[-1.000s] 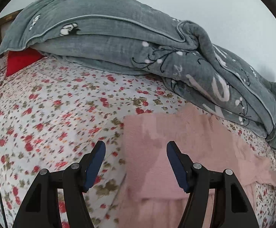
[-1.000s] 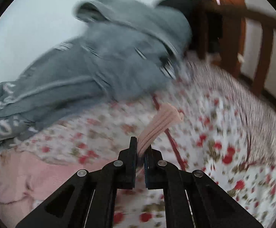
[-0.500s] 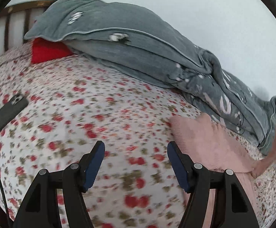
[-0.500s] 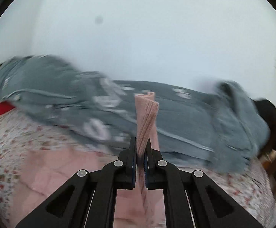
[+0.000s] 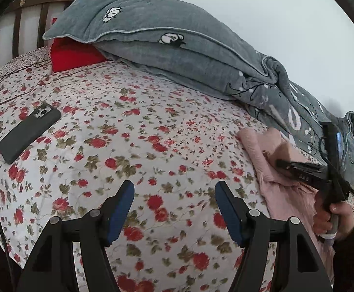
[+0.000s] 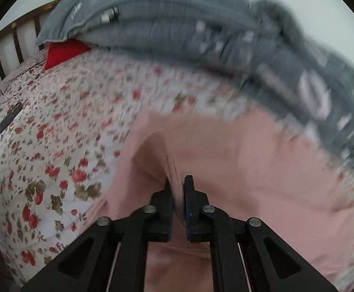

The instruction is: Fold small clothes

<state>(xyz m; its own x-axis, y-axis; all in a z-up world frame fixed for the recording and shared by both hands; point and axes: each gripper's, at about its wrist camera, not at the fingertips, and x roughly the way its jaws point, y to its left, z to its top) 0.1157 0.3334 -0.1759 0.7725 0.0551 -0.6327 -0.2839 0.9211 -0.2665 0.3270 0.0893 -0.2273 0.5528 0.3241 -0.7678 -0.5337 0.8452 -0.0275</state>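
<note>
A pink knit garment (image 5: 281, 170) lies on the floral bedsheet (image 5: 128, 133) at the right of the left wrist view. My left gripper (image 5: 174, 194) is open and empty over bare sheet, well left of the garment. My right gripper (image 6: 178, 189) is shut on a ribbed pink sleeve (image 6: 172, 168) and holds it over the garment's body (image 6: 250, 160). In the left wrist view the right gripper (image 5: 281, 163) reaches over the garment from the right, held by a hand (image 5: 335, 219).
A grey quilt (image 5: 177, 48) is piled along the far side of the bed. A red cushion (image 5: 72, 56) lies under its left end. A dark phone (image 5: 29, 132) lies on the sheet at left. A wooden headboard (image 5: 18, 24) stands beyond.
My right gripper has carried the sleeve up and over, then down onto the garment's body. My left gripper has swung left, away from the garment, staying open.
</note>
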